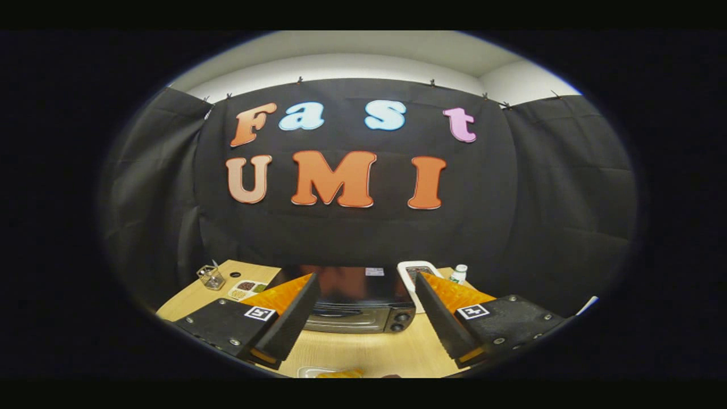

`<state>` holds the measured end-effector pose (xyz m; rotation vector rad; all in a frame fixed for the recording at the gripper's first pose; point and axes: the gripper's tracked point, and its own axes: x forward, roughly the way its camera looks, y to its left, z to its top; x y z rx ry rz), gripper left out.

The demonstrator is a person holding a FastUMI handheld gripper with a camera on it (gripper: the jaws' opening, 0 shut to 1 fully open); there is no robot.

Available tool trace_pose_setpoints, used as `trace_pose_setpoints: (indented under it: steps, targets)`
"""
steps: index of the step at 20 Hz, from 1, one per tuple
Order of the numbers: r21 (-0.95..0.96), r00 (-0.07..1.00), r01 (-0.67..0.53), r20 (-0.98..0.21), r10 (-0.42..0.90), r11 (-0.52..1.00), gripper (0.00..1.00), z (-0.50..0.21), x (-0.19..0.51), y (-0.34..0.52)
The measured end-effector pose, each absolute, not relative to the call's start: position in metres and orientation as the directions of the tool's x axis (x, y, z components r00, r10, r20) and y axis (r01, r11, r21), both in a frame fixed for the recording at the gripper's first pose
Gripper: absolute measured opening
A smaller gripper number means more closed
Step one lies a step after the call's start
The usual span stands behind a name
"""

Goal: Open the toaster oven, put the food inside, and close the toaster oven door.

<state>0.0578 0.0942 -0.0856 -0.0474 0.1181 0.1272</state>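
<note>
Black toaster oven with closed glass door sits on light wooden table, beyond wide-open gripper fingers, nothing held.

Colours on the worktop
Black toaster oven with silver front, pale wood worktop, white bottle capped green, clear glass jar.

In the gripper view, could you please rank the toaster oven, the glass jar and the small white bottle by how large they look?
1. Toaster oven, beyond the open tongs, plainly the largest.
2. Glass jar, off to the oven's left.
3. Small white bottle, to its right.
The jar and the bottle look close in size, so their order is unsure.
</note>
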Motion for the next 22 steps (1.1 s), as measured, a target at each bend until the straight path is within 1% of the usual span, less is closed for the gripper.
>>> trace_pose_setpoints:
  steps: [11,17,21,22]
  targets:
    - [-0.019,0.95,-0.22,-0.232,0.21,0.975,1.0,-0.195,0.113,0.158]
    - [-0.04,0.937,-0.208,-0.295,0.188,0.977,1.0,-0.238,0.148,0.172]
    - [-0.012,0.922,-0.196,-0.343,0.18,0.98,1.0,-0.257,0.157,0.178]
    - [-0.015,0.924,-0.202,-0.336,0.185,0.979,1.0,-0.255,0.156,0.181]
